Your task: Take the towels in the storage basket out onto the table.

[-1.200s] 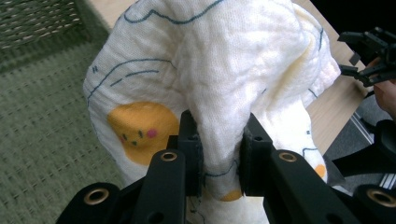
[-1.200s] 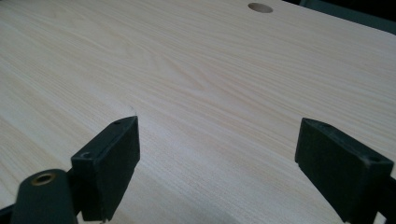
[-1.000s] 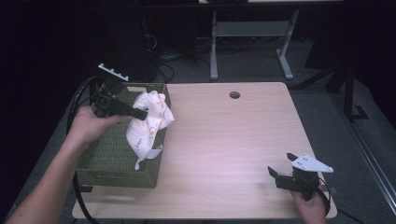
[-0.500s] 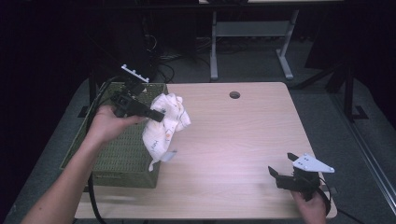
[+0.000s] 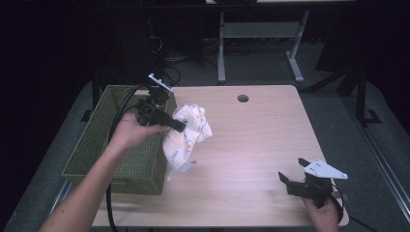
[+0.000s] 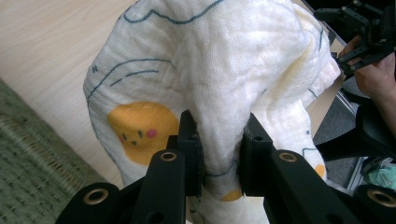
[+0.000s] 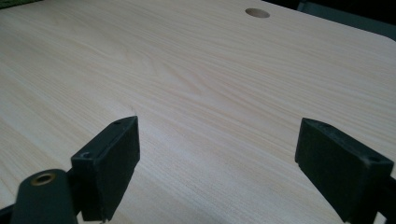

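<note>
- Hanging from the clenched left claw (image 5: pixel 180 127), cloth (image 5: pixel 186 137) is held clear of the basket (image 5: pixel 96 145), over the worktop (image 5: pixel 251 145) edge.
- Right claw (image 5: pixel 291 171) is held released, idle.
- Laying down is judged outstanding.

Light wood table (image 5: pixel 251 145) w/ 1 round cable hole (image 5: pixel 243 98), green wicker basket (image 5: pixel 104 145) on its left edge

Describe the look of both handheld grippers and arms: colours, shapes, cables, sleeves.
Both are matte black: the left gripper has blocky rectangular pads and brass-ringed holes, a black cable trailing behind. The right gripper carries a grey three-cornered plate on top. Forearms are bare, no sleeves.
</note>
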Demonstrator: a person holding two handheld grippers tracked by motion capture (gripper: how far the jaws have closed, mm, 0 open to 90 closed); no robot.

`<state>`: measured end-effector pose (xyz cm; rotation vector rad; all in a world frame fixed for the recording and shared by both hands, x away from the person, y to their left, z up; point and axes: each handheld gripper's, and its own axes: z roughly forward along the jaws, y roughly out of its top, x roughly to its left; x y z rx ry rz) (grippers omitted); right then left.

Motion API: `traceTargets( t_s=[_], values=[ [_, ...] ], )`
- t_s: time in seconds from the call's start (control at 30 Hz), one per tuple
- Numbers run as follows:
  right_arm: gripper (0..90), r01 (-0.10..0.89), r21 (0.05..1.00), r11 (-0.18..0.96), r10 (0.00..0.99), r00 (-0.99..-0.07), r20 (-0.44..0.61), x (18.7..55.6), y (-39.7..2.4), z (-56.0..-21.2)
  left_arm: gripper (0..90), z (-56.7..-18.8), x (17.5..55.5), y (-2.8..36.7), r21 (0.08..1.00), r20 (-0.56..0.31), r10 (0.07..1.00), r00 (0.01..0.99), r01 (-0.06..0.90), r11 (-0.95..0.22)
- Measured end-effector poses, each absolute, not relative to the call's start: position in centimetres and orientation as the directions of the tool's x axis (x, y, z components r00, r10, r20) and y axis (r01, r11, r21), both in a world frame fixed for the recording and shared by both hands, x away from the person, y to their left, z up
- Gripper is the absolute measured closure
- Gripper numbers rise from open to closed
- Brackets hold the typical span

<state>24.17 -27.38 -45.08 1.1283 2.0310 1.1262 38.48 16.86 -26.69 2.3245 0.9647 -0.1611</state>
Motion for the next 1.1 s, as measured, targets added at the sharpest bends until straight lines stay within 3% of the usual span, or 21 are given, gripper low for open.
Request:
traceTargets(
  t_s=[1.1],
  values=[
    [13.5,0.393,0.869,0.301,0.866,-0.494,-0.076,24.1,-27.6,-45.0,73.4,-31.5,40.1,9.3,0.440,-0.329,0.558,0.762,0.647,-0.623]
  ],
)
